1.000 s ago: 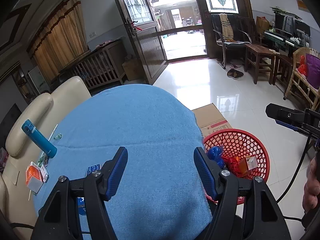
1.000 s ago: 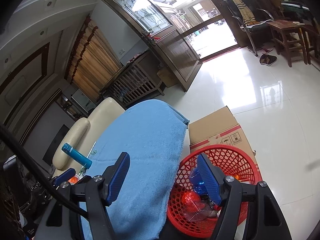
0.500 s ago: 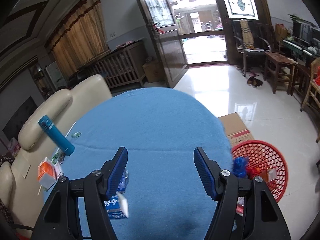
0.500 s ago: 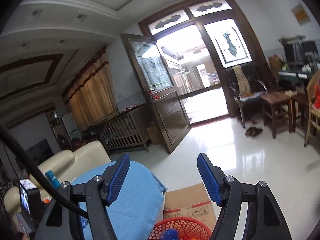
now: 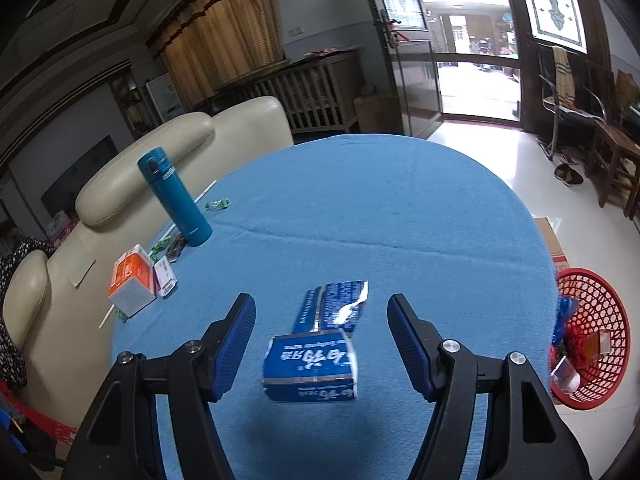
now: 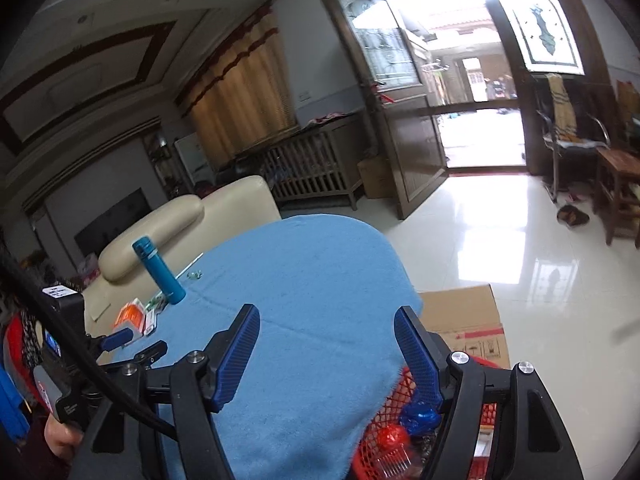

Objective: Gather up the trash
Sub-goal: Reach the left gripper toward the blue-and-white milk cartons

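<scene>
The left tongs (image 5: 320, 342) have swung away from the red basket (image 5: 596, 320) and now hang wide open over the blue wrapper (image 5: 316, 344) on the counter (image 5: 360, 208) (next to go, I think). The right tongs (image 6: 326, 354) are open and hold nothing.

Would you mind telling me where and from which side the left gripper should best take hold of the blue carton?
Probably across the near, boxy end of the blue carton, coming straight down from above. It lies flat on the blue tablecloth, lengthwise away from the open left gripper, so each finger meets a long side. The far end looks torn open and flattened, likely a poorer hold.
</scene>
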